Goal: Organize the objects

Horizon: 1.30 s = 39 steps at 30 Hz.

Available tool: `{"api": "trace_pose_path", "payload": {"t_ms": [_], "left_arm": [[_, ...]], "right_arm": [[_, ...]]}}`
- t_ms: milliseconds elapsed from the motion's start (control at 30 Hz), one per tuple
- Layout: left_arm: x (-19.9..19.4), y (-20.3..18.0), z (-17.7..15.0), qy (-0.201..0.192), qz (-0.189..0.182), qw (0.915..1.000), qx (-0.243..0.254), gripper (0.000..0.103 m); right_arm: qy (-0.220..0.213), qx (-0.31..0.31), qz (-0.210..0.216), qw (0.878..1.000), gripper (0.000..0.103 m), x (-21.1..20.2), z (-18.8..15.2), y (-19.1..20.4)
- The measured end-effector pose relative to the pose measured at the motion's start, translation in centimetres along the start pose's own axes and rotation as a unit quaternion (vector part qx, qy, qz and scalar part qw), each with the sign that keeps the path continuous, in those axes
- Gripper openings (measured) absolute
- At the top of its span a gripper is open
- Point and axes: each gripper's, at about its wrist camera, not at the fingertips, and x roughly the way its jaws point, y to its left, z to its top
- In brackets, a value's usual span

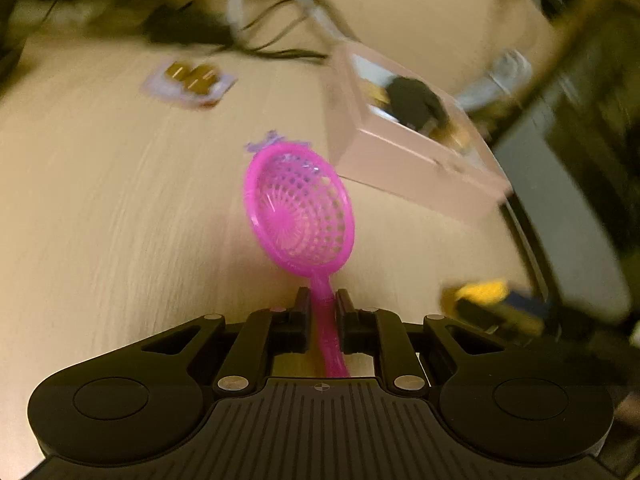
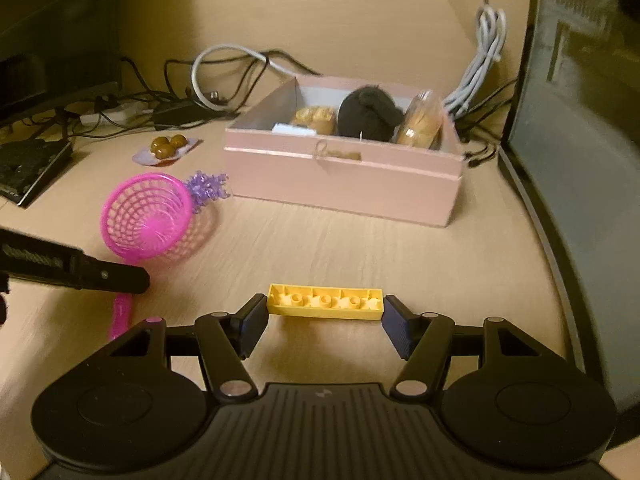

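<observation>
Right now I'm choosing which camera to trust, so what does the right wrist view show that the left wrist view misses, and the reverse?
Only the right wrist view: right tongs at the ends of the yellow plastic building brick, the black plush inside the box clearly.

Only the left wrist view: left tongs shut on the pink plastic strainer handle.

Both: strainer, pink cardboard box, wooden table.
</observation>
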Motion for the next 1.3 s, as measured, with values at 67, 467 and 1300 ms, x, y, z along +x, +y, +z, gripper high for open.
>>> {"api": "trace_pose_path", "payload": {"t_ms": [67, 467, 1300], "left_arm": [[-0.7, -1.3, -0.5, -0.004, -0.008, 0.9990, 0.043, 0.014], [-2.5, -5.0, 1.9, -0.042, -0.061, 0.9923, 0.099, 0.011], [-2.0, -1.8, 3.1, -0.031, -0.042, 0.9985, 0.014, 0.013]], "right_arm": [[-0.012, -0.010, -0.005, 1.000, 0.063, -1.5, -0.1, -0.6], [-0.029, 0.016, -0.025, 0.999, 0.063, -4.1, -0.9, -2.6], [0.009, 0.035, -0.063, 0.997, 0.072, -1.4, -2.5, -4.3]]}}
